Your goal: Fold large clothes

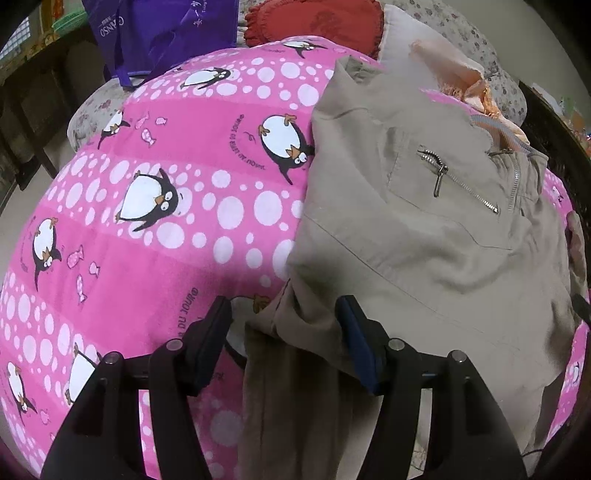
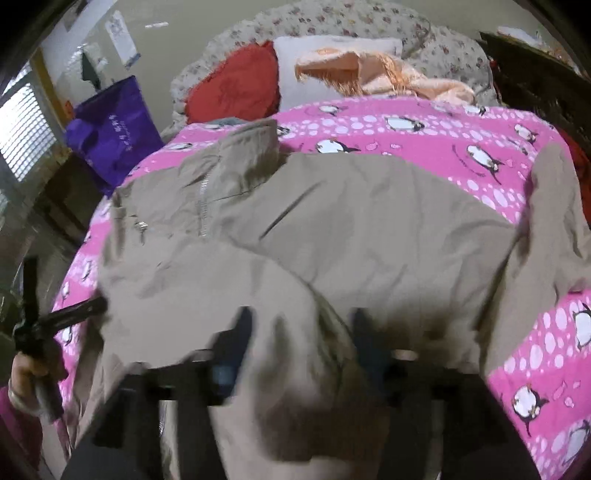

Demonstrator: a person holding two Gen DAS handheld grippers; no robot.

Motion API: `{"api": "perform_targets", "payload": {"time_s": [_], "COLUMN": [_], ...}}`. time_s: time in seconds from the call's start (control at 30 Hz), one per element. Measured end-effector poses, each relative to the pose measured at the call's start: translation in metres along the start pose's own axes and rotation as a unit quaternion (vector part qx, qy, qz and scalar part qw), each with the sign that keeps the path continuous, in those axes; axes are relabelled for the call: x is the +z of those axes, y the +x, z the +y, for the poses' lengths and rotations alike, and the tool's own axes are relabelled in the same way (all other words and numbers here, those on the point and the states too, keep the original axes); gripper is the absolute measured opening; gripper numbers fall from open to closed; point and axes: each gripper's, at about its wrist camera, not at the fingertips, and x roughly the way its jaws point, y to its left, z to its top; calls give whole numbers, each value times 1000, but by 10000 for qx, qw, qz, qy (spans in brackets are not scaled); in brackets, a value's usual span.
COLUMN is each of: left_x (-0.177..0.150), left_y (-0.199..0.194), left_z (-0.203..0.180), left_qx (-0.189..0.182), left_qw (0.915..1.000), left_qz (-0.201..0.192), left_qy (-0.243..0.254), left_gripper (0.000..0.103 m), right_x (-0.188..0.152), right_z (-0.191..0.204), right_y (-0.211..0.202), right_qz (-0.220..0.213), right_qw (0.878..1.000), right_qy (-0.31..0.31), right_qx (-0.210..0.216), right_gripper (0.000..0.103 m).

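A beige zip-up jacket [image 1: 424, 229] lies spread on a pink penguin-print blanket [image 1: 147, 184]. My left gripper [image 1: 284, 314] is open, with the jacket's lower left edge lying between its fingers. In the right wrist view the jacket [image 2: 295, 240] fills the middle, its collar at the far side and a sleeve running off to the right. My right gripper [image 2: 299, 328] is open and blurred, with a raised fold of jacket cloth between its fingers. The left gripper also shows in the right wrist view [image 2: 88, 306], at the jacket's left edge.
A red cushion [image 1: 317, 22], a white pillow [image 2: 332, 55] and a peach cloth [image 2: 369, 70] lie at the head of the bed. A purple bag [image 1: 162, 33] stands at the far left. Dark furniture [image 2: 535, 74] stands at the right. The pink blanket [image 2: 443, 147] also shows beyond the jacket.
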Motion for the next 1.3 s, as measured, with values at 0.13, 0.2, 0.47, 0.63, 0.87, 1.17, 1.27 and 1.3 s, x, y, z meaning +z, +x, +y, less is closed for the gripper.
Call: {"api": "perform_targets", "payload": {"time_s": [0.13, 0.2, 0.47, 0.63, 0.87, 1.17, 1.27, 1.3], "left_x": [-3, -4, -5, -8, -10, -12, -13, -14], "left_y": [1, 0, 0, 4, -28, -52, -49, -48], "left_z": [-6, -8, -11, -16, -26, -62, -76, -79], "left_qx": [54, 81, 64, 166, 263, -224, -372, -418], "left_qw": [10000, 9999, 10000, 9998, 9992, 9989, 9983, 9980], "left_qz": [-4, -4, 42, 34, -265, -335, -238, -225], "left_qy": [55, 76, 46, 73, 113, 257, 391, 418], "left_gripper": [60, 60, 61, 65, 65, 65, 65, 65], "right_x": [-10, -10, 6, 2, -19, -19, -4, 0], "right_z": [15, 17, 31, 23, 6, -30, -60, -72], "right_y": [9, 24, 7, 39, -19, -15, -40, -45], "right_qz": [281, 515, -7, 201, -332, 99, -212, -279], "right_qw": [9978, 9963, 9938, 9907, 9980, 9990, 9960, 9949], "right_qy": [-524, -628, -985, -970, -274, 433, 869, 970], "right_qx": [-283, -269, -511, -938, -472, 54, -10, -73], "right_gripper": [76, 46, 3, 15, 53, 54, 65, 65]}}
